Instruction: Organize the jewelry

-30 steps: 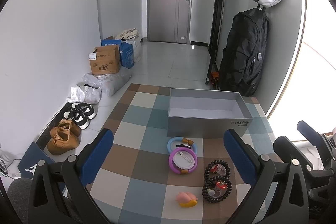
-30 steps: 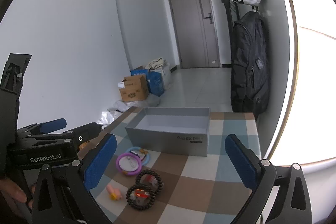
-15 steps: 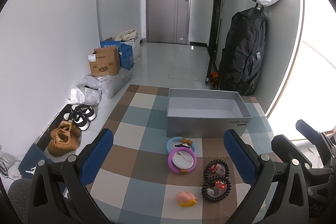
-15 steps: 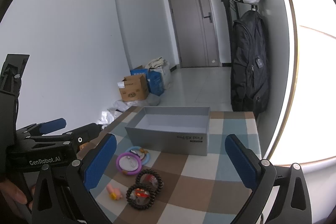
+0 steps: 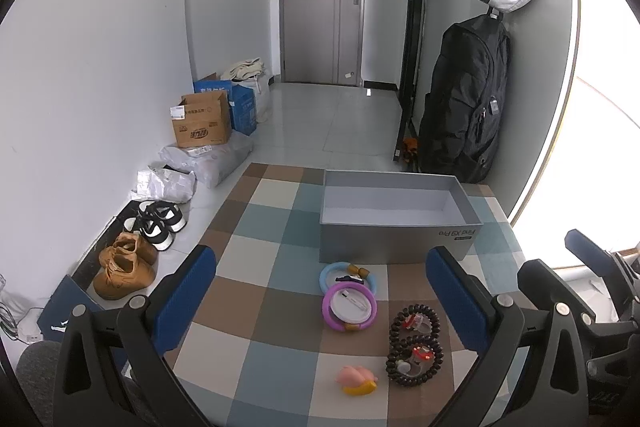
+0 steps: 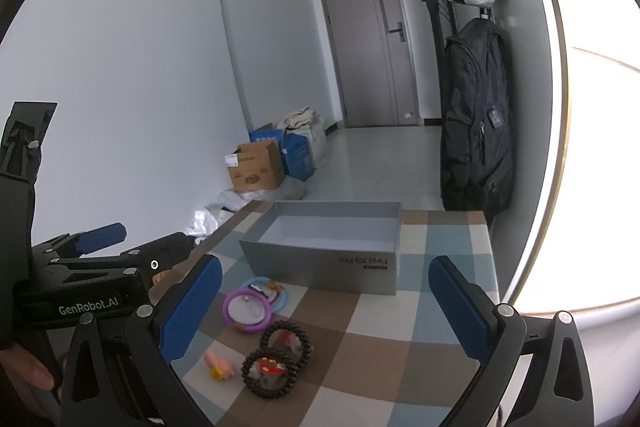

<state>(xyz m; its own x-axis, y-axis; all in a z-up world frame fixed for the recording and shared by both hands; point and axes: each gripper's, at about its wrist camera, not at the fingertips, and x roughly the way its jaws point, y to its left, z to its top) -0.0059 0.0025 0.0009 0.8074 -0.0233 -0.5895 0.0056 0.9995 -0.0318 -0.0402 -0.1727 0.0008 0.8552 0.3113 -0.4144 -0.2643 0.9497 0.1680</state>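
Observation:
On a checked cloth [image 5: 260, 267] lies the jewelry: a light blue bangle [image 5: 347, 274], a purple bangle [image 5: 349, 308] [image 6: 247, 309], two dark bead bracelets [image 5: 414, 347] [image 6: 276, 357] with red charms inside, and a small pink and yellow piece [image 5: 357, 379] [image 6: 218, 367]. Behind them stands an empty grey box [image 5: 396, 219] [image 6: 328, 247]. My left gripper [image 5: 320, 301] hovers open above the bangles. My right gripper [image 6: 324, 311] is open too, over the cloth right of the bracelets. Neither holds anything.
The left gripper's body [image 6: 80, 291] and a hand [image 6: 24, 375] fill the lower left of the right wrist view. Past the cloth's left edge lie shoes [image 5: 160, 219] and cardboard boxes [image 5: 202, 123]. A black backpack [image 5: 464, 107] hangs beyond the box.
Both cameras shifted only slightly; the scene sits a little lower and closer in the left wrist view. Nothing on the cloth moved and both grippers stayed open.

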